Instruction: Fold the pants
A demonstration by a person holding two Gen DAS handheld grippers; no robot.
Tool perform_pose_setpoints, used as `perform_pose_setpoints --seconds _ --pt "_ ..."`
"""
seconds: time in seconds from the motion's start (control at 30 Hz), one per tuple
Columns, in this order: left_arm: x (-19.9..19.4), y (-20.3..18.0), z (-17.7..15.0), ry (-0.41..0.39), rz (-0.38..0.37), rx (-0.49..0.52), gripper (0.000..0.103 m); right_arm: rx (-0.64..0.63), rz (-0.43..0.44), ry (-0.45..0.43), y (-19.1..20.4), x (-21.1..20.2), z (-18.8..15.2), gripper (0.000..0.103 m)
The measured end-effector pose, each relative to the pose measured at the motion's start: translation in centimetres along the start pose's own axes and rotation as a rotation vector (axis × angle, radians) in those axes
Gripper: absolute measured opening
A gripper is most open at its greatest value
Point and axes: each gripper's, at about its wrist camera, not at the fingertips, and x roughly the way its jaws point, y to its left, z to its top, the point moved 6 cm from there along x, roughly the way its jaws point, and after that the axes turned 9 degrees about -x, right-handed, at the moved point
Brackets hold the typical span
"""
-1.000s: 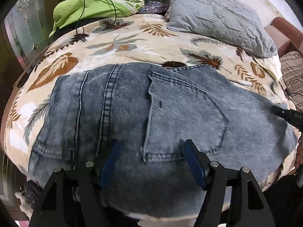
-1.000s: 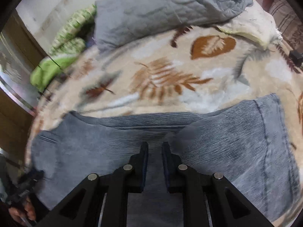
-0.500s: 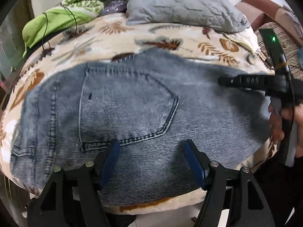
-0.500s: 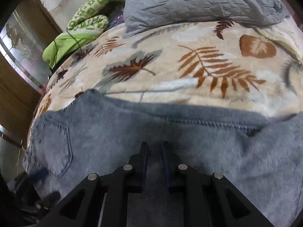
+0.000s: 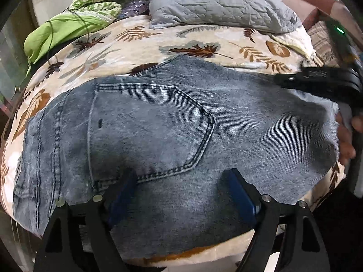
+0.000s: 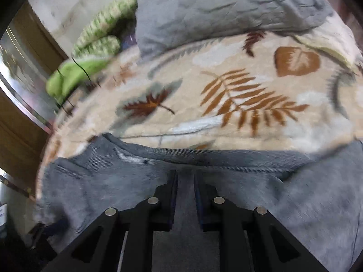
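Left wrist view: faded jeans (image 5: pixel 158 122) flat, back pocket up; left gripper (image 5: pixel 181 181) opening over them, right gripper (image 6: pixel 185 181) pinching denim.

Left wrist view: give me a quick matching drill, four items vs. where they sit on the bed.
Items:
1. jeans
2. grey pillow
3. green cloth
4. leaf-print blanket

Places:
A. bunched at the far left corner, a black cord over it
B. covers the bed under everything
C. spread flat nearest the camera, back pocket up
D. at the far edge, centre to right

Pairs: 1-C, 2-D, 3-A, 4-B
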Motion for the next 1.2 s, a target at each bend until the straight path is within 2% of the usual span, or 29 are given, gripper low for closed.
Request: perform_pose_setpoints --seconds 0.13,0.23,0.37,0.43,0.53,0.7,0.8,0.9,0.97,1.07,1.13,1.2 --pt "-1.5 -0.1 -0.1 -0.035 -0.012 -0.023 0.083 0.008 0.025 -0.060 -0.5 -3.7 -1.8 0.017" --pt "-1.9 -0.8 -0.4 -0.037 -0.015 -0.010 0.083 0.012 0.034 -0.045 -0.1 -5.2 -3.9 0.017" --pt "-0.8 -1.0 -1.7 0.008 0.021 0.014 0.083 0.011 0.011 -0.026 0.1 -6.5 -6.6 0.017" --pt "-0.5 -1.0 -2.2 -0.002 0.034 0.035 0.083 0.017 0.011 -0.020 -0.2 -6.7 -7.7 0.018" --pt "-0.1 -1.2 -2.5 -0.012 0.052 0.070 0.083 0.054 -0.006 0.060 -1.1 -5.1 -9.6 0.018" --pt "-0.9 -0.8 -2.2 0.001 0.038 0.048 0.083 0.051 0.000 0.017 -1.3 -6.2 -9.7 0.018" --pt "-2.2 -0.5 -1.7 -0.048 0.034 0.021 0.083 0.068 0.021 -0.072 -1.8 -8.1 -9.4 0.018" --pt "-2.8 0.2 -1.1 -0.080 0.081 0.011 0.083 0.085 0.039 -0.119 -2.2 -9.1 -9.2 0.018" --pt "-2.6 1.1 -1.0 -0.083 0.129 -0.002 0.083 0.084 0.042 -0.103 -2.0 -8.7 -9.3 0.018" --pt "-0.8 2.4 -1.4 -0.033 0.168 -0.014 0.084 0.065 0.019 -0.028 -1.5 -6.8 -9.9 0.018" --pt "-0.8 2.6 -1.6 -0.058 0.178 -0.010 0.088 0.044 0.009 0.023 -1.0 -5.5 -10.4 0.018" --pt "-0.8 2.5 -1.5 -0.059 0.183 -0.008 0.088 0.016 -0.007 0.007 -0.5 -5.4 -10.2 0.019"
